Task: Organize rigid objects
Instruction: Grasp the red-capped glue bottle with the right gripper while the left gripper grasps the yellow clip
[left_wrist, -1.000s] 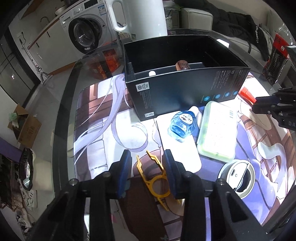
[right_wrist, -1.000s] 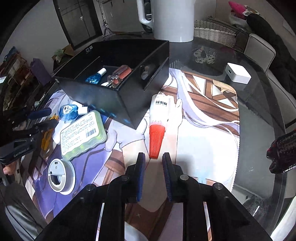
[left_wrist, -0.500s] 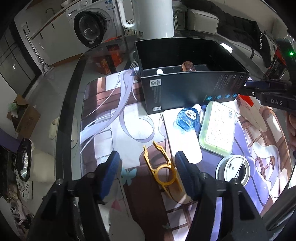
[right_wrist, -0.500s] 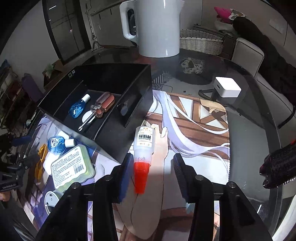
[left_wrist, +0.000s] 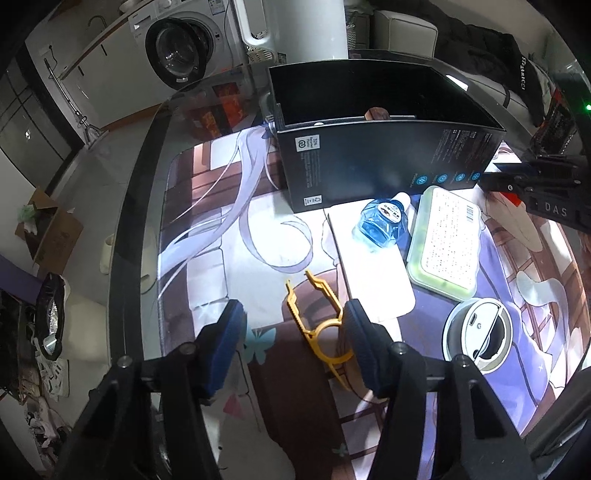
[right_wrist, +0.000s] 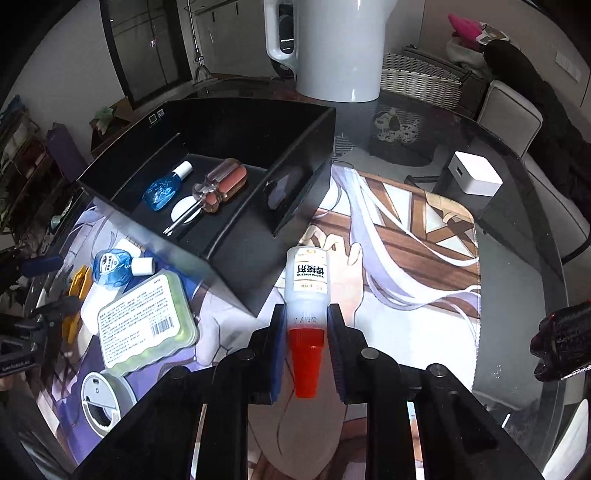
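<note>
My right gripper (right_wrist: 306, 319) is shut on a white glue bottle (right_wrist: 306, 277) just above its red cap, the bottle lying on the printed mat. Beyond it stands the open black box (right_wrist: 303, 155), which holds a blue bottle (right_wrist: 162, 188) and a screwdriver (right_wrist: 221, 184). My left gripper (left_wrist: 293, 319) straddles a yellow plastic clip (left_wrist: 317, 321) lying flat on the mat. Its jaws are closing, and its right pad is near the clip's ring without pinching it. The black box (left_wrist: 388, 162) is ahead of it.
Between the grippers lie a second blue bottle (left_wrist: 382, 225), a green case (left_wrist: 447, 243) and a round white device (left_wrist: 478, 330). A white jug (right_wrist: 332, 48) and a white cube (right_wrist: 476, 173) stand on the glass table. A dark red object (right_wrist: 561, 343) is at the right.
My right gripper opened, moved up around the glue bottle and closed on it. My left gripper widened around the yellow clip, then narrowed a little.
</note>
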